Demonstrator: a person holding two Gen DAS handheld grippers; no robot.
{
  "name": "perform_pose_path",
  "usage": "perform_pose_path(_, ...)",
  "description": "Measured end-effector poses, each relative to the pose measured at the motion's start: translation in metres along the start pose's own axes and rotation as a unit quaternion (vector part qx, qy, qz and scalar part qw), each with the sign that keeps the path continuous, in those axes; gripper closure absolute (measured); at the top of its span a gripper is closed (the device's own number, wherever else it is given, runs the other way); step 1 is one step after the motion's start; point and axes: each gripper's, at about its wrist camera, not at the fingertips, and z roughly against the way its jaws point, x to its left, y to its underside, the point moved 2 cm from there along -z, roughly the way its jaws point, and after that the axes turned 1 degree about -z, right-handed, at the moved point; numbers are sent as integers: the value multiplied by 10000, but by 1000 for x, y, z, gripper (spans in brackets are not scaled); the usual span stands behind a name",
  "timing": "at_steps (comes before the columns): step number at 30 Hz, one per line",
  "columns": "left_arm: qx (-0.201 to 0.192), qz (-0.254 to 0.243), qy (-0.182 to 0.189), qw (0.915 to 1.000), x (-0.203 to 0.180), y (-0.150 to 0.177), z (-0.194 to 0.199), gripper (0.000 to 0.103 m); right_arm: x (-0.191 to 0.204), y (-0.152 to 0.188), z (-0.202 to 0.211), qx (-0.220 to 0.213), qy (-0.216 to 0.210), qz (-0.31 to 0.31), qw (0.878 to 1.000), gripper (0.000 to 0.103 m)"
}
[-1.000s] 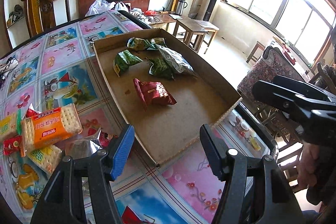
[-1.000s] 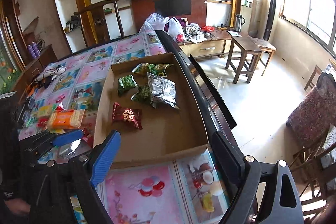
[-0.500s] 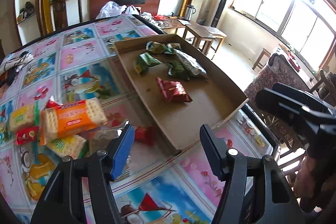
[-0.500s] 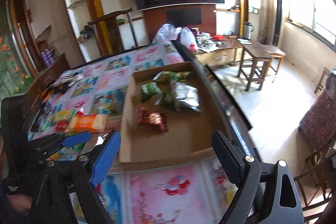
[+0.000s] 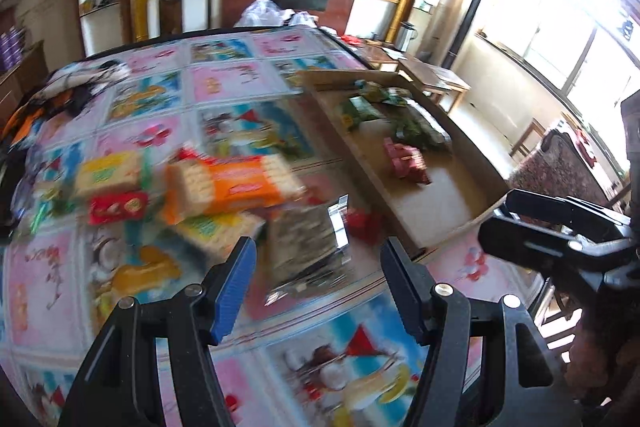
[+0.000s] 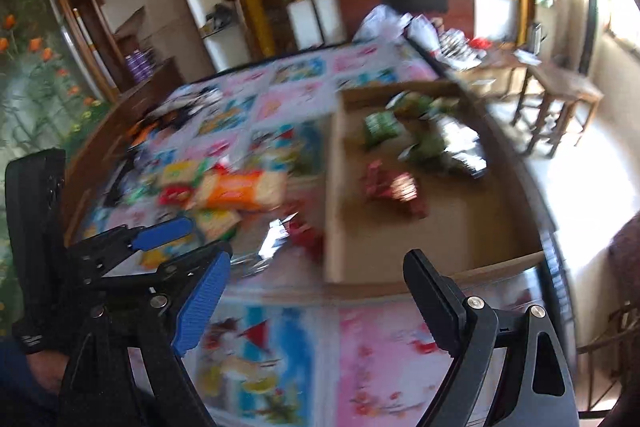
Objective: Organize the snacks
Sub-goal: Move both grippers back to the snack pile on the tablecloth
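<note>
On the tabletop (image 5: 224,83), which is covered with a cloth of pink and blue picture squares, a shallow cardboard tray (image 5: 472,163) lies toward the right side. Inside the tray sit several green snack packets (image 5: 360,109) at its far end, a silver foil packet (image 6: 460,143) beside them, and a red packet (image 5: 406,163) nearer the middle. To the left of the tray, loose on the cloth, lies a heap of snacks: an orange cracker pack (image 5: 236,185) on top, a yellow cracker pack (image 5: 108,173) and a small red packet (image 5: 118,207) to its left, another yellow-green cracker pack (image 5: 216,227) under the orange one, and a dark foil packet (image 5: 308,247) nearest the viewer. A small red sweet (image 5: 362,221) lies between that foil packet and the tray's wall.

The left gripper (image 5: 316,279) hangs above the near edge of the heap, its jaws apart with nothing between them; the dark foil packet shows in the gap below. The right gripper (image 6: 316,291) hovers over the near edge of the tray, jaws wide and empty. Both views are blurred.
</note>
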Motion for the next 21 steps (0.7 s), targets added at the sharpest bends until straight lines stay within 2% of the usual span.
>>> perform_pose_path(7, 141, 410, -299, 9986, 44, 29, 17, 39, 15, 4, -26, 460, -365, -254, 9980, 12)
perform_pose_path(10, 119, 522, -402, 9978, 58, 40, 28, 39, 20, 4, -37, 623, -508, -380, 9960, 20)
perform_pose_path(12, 113, 616, -455, 9970, 68, 45, 34, 39, 26, 3, -45, 729, -548, -368, 9951, 20)
perform_pose_path(18, 66, 811, -621, 9947, 93, 58, 53, 39, 48, -2, -80, 1025, -387, -239, 9937, 20)
perform_pose_path(21, 39, 863, -719, 9937, 103, 63, 61, 39, 54, -7, -103, 1130, -130, -116, 9934, 20)
